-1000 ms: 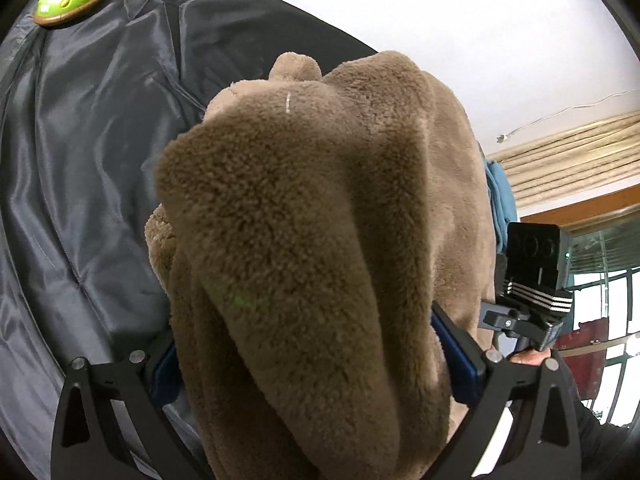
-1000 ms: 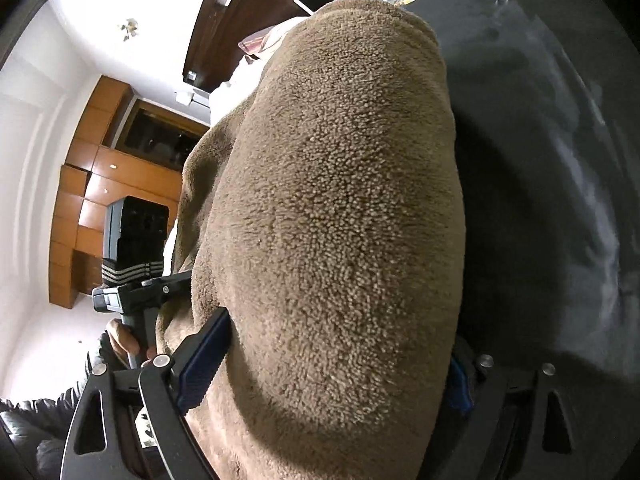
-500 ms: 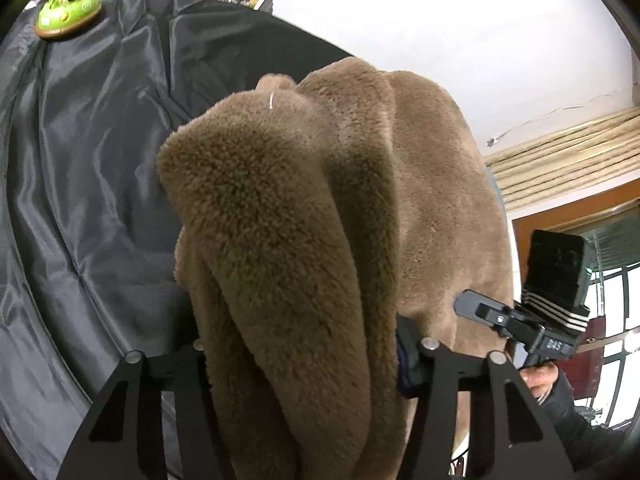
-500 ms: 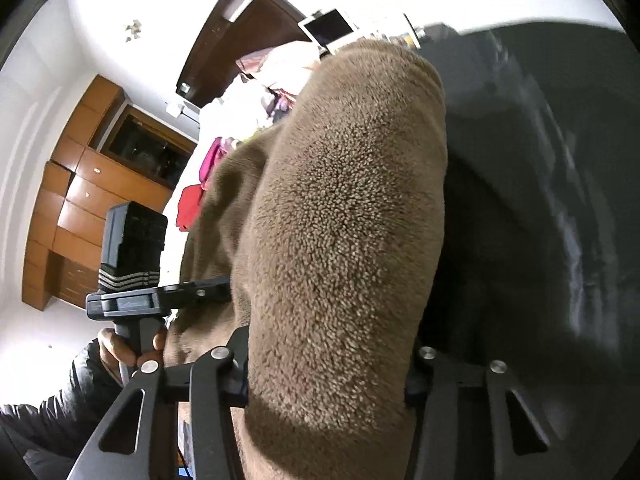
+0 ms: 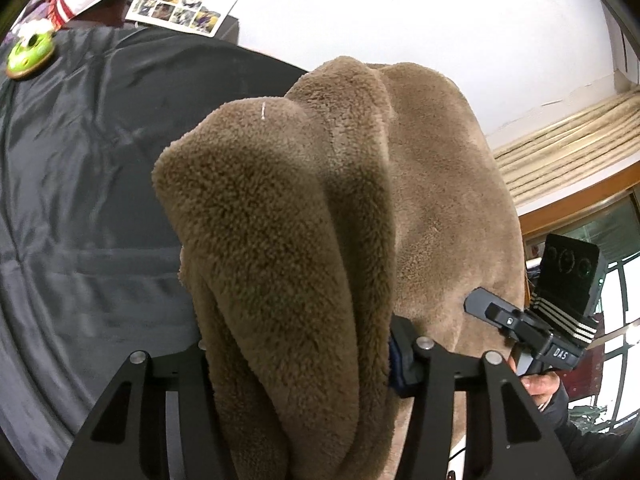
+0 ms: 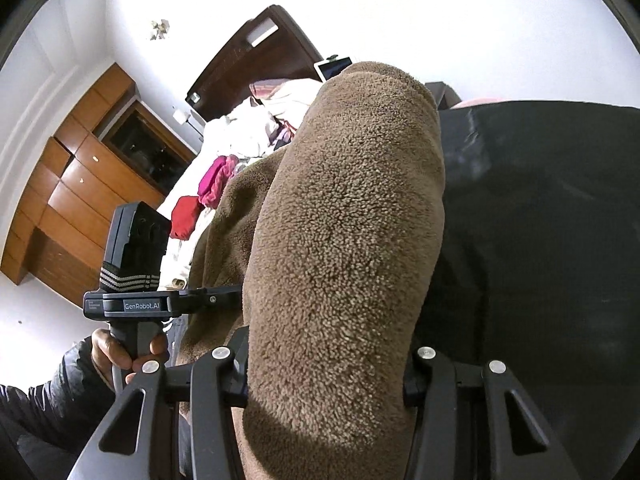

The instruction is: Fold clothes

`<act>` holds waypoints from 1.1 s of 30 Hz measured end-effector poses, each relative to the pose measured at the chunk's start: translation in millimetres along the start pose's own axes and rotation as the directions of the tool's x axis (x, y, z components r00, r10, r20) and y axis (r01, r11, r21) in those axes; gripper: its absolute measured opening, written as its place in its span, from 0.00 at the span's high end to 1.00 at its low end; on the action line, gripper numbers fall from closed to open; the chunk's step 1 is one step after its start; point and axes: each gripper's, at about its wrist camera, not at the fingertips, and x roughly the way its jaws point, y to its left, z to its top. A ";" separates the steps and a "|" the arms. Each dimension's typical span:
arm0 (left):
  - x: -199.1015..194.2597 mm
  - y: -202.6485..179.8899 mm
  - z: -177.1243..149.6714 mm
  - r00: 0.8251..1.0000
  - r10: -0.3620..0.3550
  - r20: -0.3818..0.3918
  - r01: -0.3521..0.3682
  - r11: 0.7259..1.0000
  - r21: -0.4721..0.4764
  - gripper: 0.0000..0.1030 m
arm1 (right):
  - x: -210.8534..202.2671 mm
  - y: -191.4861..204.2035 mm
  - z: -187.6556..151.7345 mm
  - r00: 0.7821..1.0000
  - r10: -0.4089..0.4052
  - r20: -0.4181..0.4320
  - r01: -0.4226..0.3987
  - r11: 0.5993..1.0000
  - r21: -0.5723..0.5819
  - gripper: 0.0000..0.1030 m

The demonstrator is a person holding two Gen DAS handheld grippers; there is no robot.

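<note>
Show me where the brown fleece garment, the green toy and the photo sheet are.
brown fleece garment (image 5: 280,240), left wrist view, on its front fold.
green toy (image 5: 30,50), left wrist view, on its top.
photo sheet (image 5: 180,10), left wrist view, on its middle.

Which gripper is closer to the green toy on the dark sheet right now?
Left, as far as the views show. The green toy lies far ahead and left of the left gripper, which clamps the brown fleece. The right gripper view shows no toy.

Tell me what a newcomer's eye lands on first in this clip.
A bulky brown fleece garment fills both wrist views, bunched between the jaws of the left gripper and the right gripper. Behind it lies a dark grey sheet, with a green toy at its far corner.
</note>
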 end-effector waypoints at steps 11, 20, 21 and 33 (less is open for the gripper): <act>72.7 -147.9 5.1 1.000 0.000 0.023 0.000 0.999 0.033 0.45 | -120.3 -95.2 -5.0 0.998 0.004 0.062 -0.004 1.000 0.001 0.52; 163.1 -280.1 28.9 0.998 -0.062 0.004 0.061 0.993 0.097 0.45 | -235.4 -187.8 -0.6 0.987 -0.086 0.136 0.084 0.996 0.021 0.52; 171.5 -293.4 33.0 0.998 -0.066 0.004 0.065 0.992 0.106 0.45 | -244.5 -196.4 1.9 0.985 -0.096 0.145 0.093 0.995 0.026 0.52; 262.8 -399.8 84.5 0.998 -0.054 -0.019 0.056 0.984 0.169 0.45 | -324.8 -301.8 32.6 0.958 -0.193 0.210 0.181 0.981 0.072 0.52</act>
